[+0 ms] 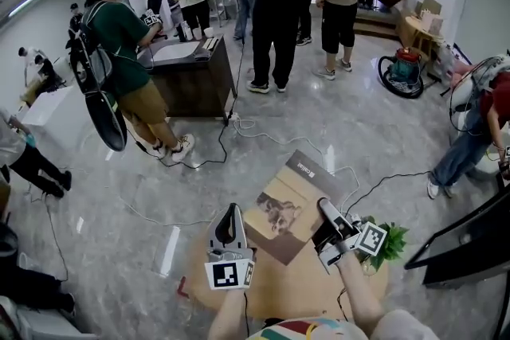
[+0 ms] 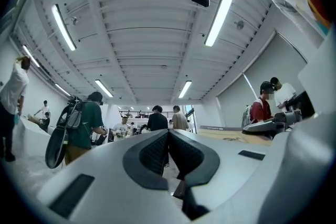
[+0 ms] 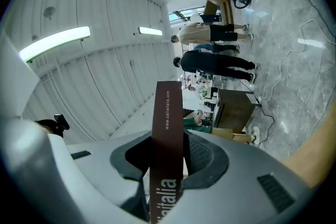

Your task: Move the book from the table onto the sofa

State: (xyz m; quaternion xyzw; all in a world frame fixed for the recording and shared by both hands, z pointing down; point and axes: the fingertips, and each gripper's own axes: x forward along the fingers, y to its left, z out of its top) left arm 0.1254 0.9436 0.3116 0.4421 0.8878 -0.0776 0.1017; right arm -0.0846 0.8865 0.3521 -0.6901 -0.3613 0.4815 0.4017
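Note:
The book (image 1: 291, 203) has a brown cover with a tan picture. It hangs in the air above the round wooden table (image 1: 295, 287), tilted toward the floor beyond. My right gripper (image 1: 327, 212) is shut on its right edge. In the right gripper view the dark brown spine (image 3: 167, 128) with white lettering stands upright between the pads. My left gripper (image 1: 231, 217) is raised beside the book's left corner, apart from it. Its jaws are shut in the left gripper view (image 2: 168, 136) and nothing is between them. No sofa is in view.
A green plant (image 1: 392, 241) stands at the table's right edge. A dark slanted panel (image 1: 470, 247) is at the right. Cables (image 1: 263, 131) trail over the marble floor. Several people stand around a dark wooden desk (image 1: 191, 80). A vacuum cleaner (image 1: 402, 69) sits far right.

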